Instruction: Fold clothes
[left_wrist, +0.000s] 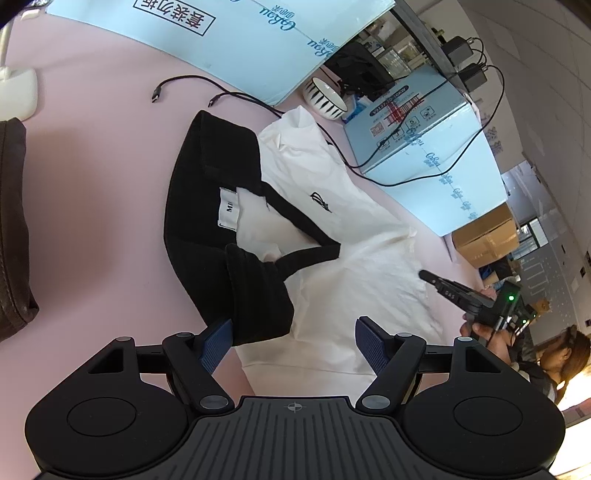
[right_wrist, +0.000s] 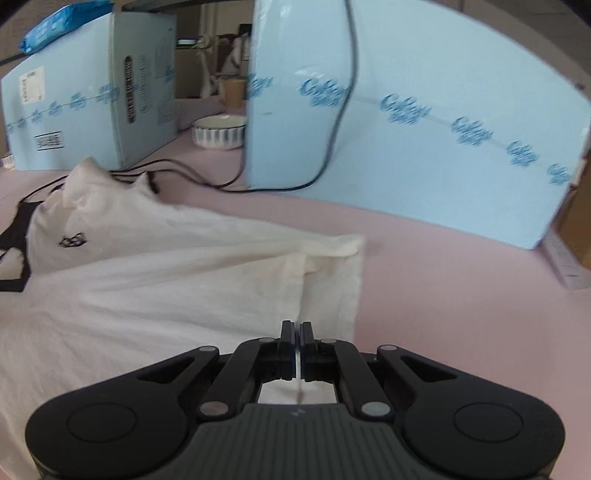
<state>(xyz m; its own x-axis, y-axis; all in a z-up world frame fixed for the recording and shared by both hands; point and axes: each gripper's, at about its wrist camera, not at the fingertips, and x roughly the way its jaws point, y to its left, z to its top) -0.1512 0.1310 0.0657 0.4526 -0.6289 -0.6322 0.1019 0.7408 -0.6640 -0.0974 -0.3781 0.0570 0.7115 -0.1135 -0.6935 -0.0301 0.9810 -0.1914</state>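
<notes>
Lying on the table: a white shirt (left_wrist: 354, 236) spreads across the pink tabletop (left_wrist: 92, 166), small black emblem on its chest.
Black garment: a black garment (left_wrist: 207, 206) overlaps the shirt's collar end, a white label showing inside it.
Left gripper: the left gripper (left_wrist: 293, 341) hovers with its blue-padded fingers (left_wrist: 216, 343) wide apart, the black garment's edge just beside one pad.
Right gripper: the right gripper (right_wrist: 296, 334) has its fingers pressed nearly together over the shirt's edge; whether fabric sits between them, I cannot tell.
Behind: light blue boxes (right_wrist: 424, 140), a striped bowl (right_wrist: 218, 133) between them, and black cables (left_wrist: 221, 92).
</notes>
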